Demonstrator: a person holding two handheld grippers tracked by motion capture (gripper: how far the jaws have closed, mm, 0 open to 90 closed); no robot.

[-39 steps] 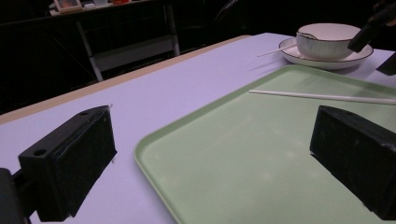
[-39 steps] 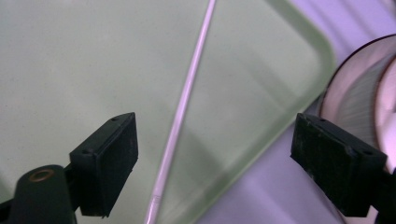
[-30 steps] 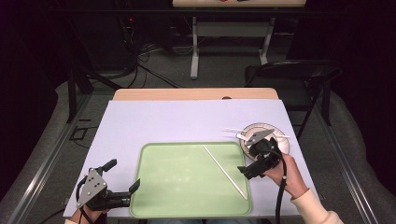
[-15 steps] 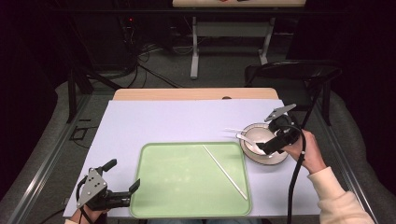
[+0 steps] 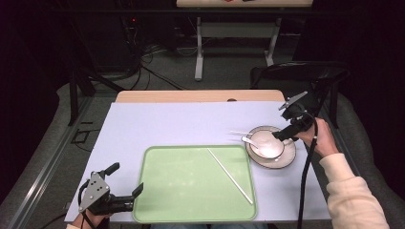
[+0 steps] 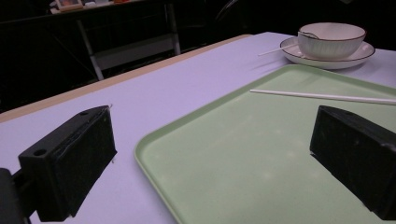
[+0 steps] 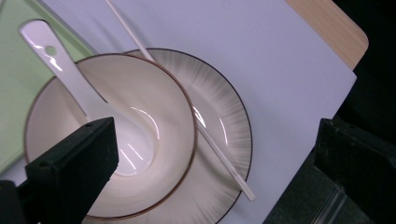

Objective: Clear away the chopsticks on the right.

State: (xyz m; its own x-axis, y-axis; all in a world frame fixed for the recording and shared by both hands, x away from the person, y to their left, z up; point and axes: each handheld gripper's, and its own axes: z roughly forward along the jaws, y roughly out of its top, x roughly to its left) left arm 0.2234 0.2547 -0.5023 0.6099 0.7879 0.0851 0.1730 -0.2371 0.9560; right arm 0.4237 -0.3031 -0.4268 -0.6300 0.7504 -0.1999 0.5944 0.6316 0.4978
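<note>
The bowl (image 5: 266,143) stands on a plate (image 5: 287,157) at the table's right side, with a white spoon (image 7: 79,88) inside. The right gripper (image 5: 286,133) hangs over it, jaws apart and empty. A chopstick (image 7: 205,140) lies on the plate beside the bowl, another (image 5: 230,175) on the green tray (image 5: 181,191). The left gripper (image 5: 125,188) is at the tray's near left corner, jaws apart. No writing is readable.
</note>
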